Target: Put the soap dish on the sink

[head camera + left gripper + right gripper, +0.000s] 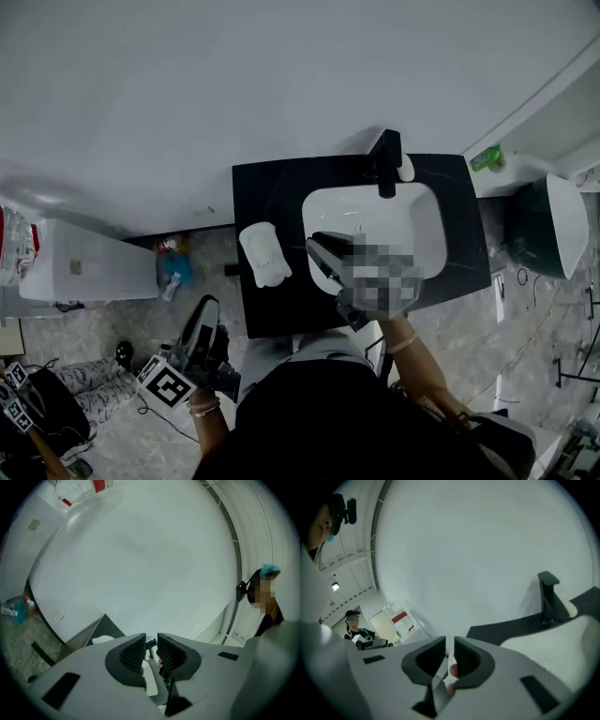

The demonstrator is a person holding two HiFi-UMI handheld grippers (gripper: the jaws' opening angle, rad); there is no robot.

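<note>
White wall is seen behind a black bench (272, 192) in the head view; the soap dish (265, 253) is laid there, just left of the sink (412, 220). In the left gripper view, the left hand-held gripper (151, 641) is held slightly apart, gripping nothing. In the right gripper view, the right hand-held gripper (450, 644) is narrowly parted, likewise empty.

I stand before a counter (267, 197) set against the wall. The basin (412, 220) sits in its right part, with the faucet (386, 161) behind it. The soap dish (264, 254) lies on the counter just left of the basin. My right gripper (316, 243) is above the basin's near left edge. My left gripper (208, 307) is off the counter, nearer me and to its left. Further left stands a boxy unit (89, 267).
</note>
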